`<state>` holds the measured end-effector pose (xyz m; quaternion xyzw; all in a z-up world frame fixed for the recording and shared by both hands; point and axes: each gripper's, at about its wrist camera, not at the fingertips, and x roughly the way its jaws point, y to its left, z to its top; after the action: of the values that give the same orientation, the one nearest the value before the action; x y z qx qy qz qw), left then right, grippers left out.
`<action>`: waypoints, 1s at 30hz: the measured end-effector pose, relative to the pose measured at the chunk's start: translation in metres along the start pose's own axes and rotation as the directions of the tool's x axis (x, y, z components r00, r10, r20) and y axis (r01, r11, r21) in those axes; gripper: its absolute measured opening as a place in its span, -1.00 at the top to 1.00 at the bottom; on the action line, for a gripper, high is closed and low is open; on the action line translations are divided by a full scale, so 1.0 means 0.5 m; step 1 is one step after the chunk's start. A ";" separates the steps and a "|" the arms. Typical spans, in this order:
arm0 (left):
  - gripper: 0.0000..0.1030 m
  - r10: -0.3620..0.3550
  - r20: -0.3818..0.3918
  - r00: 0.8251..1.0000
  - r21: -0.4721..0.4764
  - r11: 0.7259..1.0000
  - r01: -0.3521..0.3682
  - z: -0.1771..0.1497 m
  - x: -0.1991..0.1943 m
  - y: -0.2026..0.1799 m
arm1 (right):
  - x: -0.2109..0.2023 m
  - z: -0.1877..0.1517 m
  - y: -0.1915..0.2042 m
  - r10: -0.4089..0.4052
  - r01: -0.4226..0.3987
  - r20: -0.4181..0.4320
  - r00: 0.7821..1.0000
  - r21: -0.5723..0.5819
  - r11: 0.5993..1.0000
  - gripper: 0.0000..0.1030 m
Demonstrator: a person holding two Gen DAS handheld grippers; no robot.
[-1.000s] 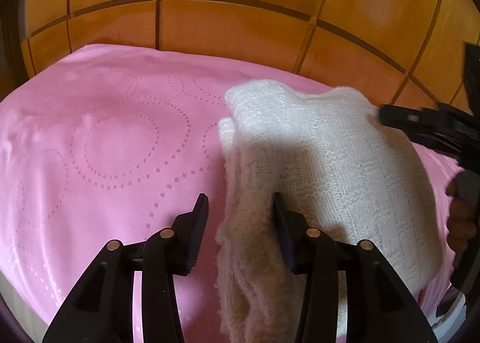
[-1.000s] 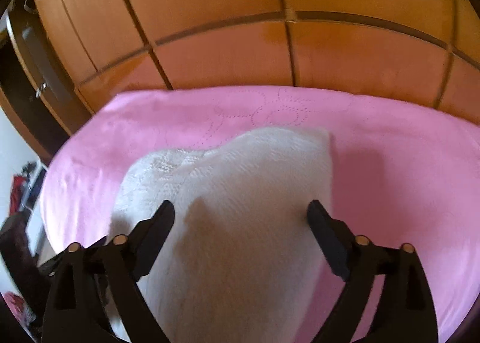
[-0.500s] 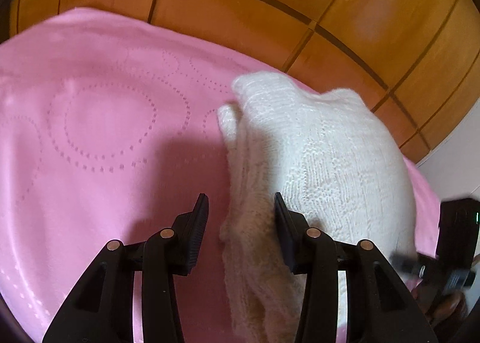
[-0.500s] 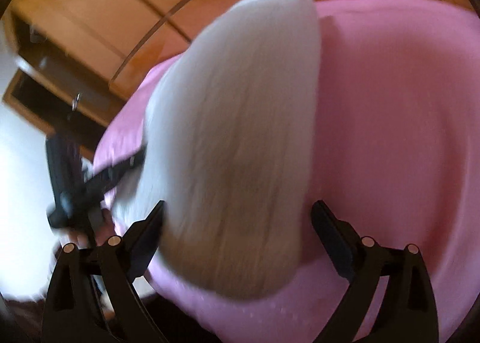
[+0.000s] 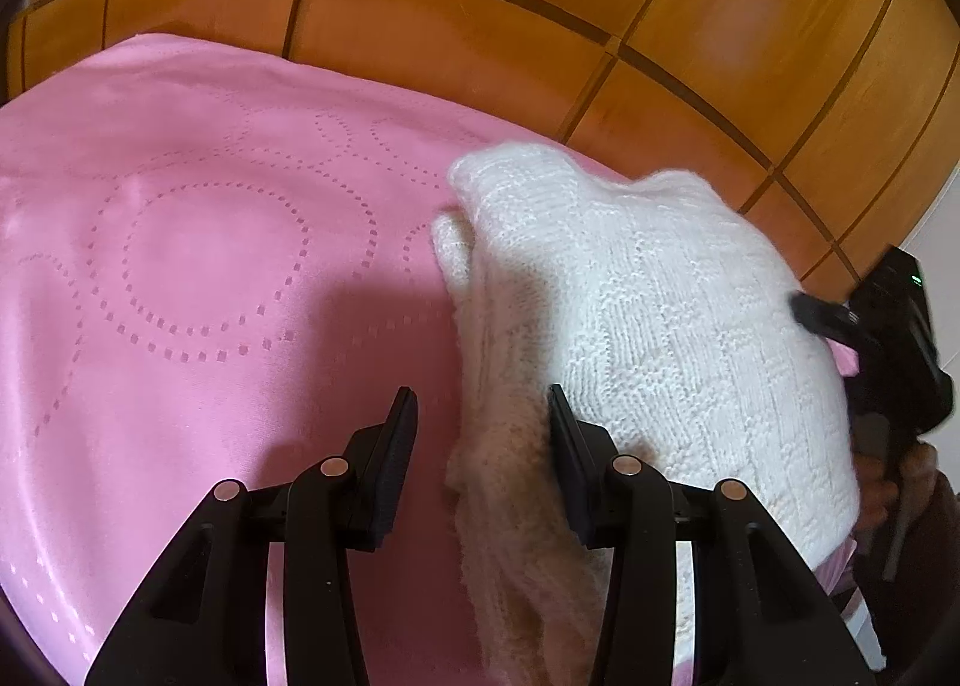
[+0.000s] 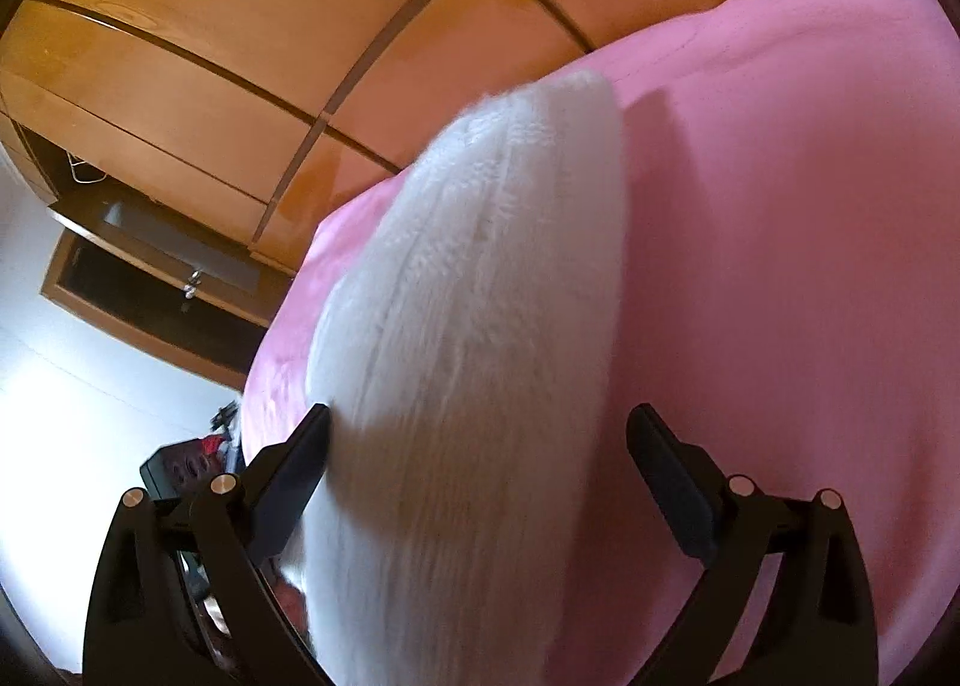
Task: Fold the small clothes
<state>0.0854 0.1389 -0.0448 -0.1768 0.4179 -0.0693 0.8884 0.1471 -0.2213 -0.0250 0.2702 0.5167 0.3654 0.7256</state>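
Item: white knitted garment (image 5: 654,326), folded to a thick bundle, lying on the pink bedspread (image 5: 198,290) near the bed's right edge as the left wrist view frames it, its far end close to the wooden panelled wall (image 5: 456,8).

Left gripper (image 5: 480,446): jaws part-way apart, unchanged in gap over the last second. The garment's loose left edge lies between them and against the right pad; the left pad stands clear over pink cloth. Not pinching.

Right gripper (image 6: 480,464): jaws have just been opening and now stand wide, with the bundle between them. The left pad is at or just beside the knit, the right pad clear of it. Compared with a second ago, this view is rolled and sits lower and nearer the bed's edge, so the garment now appears as a tall ridge instead of a flat panel.

Reading: the right gripper looks placed to take the bundle's right side, for another fold or a squaring-up. Fold appears largely done.

View differences: the left wrist view alone shows the knit pattern, the layered left edge, the bedspread's dotted circles, and the right gripper with the person's hand (image 5: 894,476) at the right margin. The right wrist view alone shows the room beyond the bed, a dark doorway (image 6: 156,296) and a white wall (image 6: 90,410).
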 end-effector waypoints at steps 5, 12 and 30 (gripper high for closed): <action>0.17 -0.037 -0.001 0.999 -0.051 0.998 0.037 -0.006 -0.003 0.024 | 0.048 -0.004 0.036 -0.034 0.031 -0.029 0.999 -0.071 0.997 -0.46; 0.48 -0.148 0.032 0.988 -0.025 0.989 0.149 -0.022 -0.022 -0.022 | -0.046 -0.061 0.098 -0.053 0.066 0.082 0.995 -0.161 0.985 -0.07; 0.48 -0.273 -0.175 0.946 0.387 0.864 0.321 0.054 0.203 -0.617 | -0.521 -0.121 -0.194 -0.331 0.284 0.419 0.845 0.172 0.943 -0.15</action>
<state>0.1787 -0.1679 0.0130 -0.0446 0.4117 -0.3015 0.8588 0.0623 -0.4881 0.0246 0.2966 0.3929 0.1462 0.8581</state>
